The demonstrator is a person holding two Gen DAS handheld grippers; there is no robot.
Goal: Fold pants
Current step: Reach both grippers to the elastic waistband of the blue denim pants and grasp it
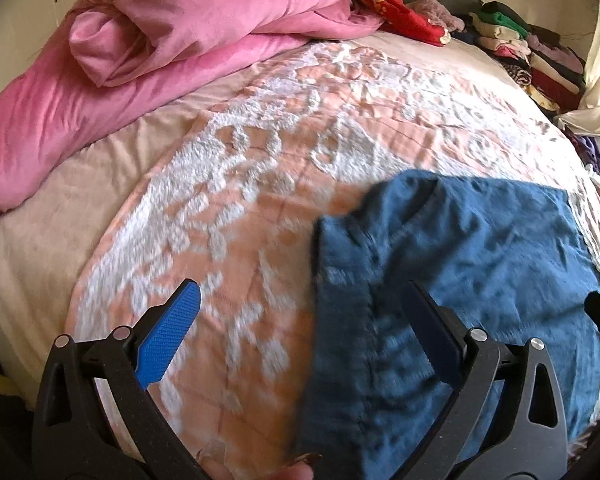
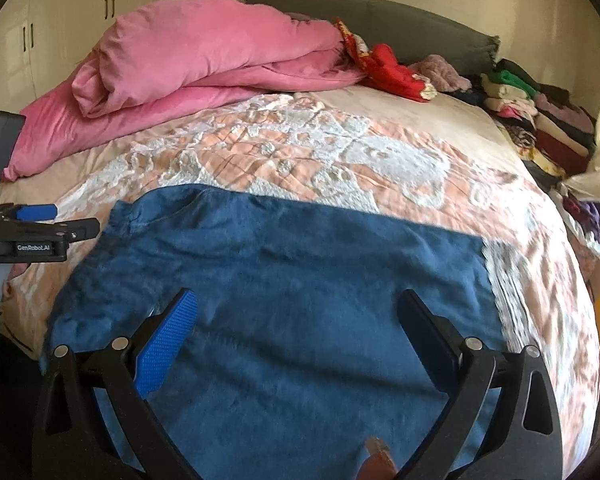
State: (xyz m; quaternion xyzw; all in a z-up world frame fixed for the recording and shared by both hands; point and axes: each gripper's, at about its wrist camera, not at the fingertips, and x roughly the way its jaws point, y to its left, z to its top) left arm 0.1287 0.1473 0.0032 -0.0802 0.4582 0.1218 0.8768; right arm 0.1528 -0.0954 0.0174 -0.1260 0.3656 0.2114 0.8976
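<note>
The blue pants [image 2: 284, 292] lie flat on the bed as a wide folded rectangle, with a small wrinkled flap at the far left corner. In the left wrist view the pants [image 1: 460, 280] fill the lower right. My left gripper [image 1: 300, 308] is open and empty, hovering above the pants' left edge; it also shows in the right wrist view [image 2: 40, 224] at the far left. My right gripper [image 2: 296, 312] is open and empty, above the middle of the pants.
The bed has a peach and white patterned blanket [image 2: 300, 152]. A rolled pink duvet [image 2: 204, 60] lies at the far left. A red garment [image 2: 388, 68] and stacks of folded clothes [image 2: 540, 120] line the headboard and right side. White cupboards stand behind.
</note>
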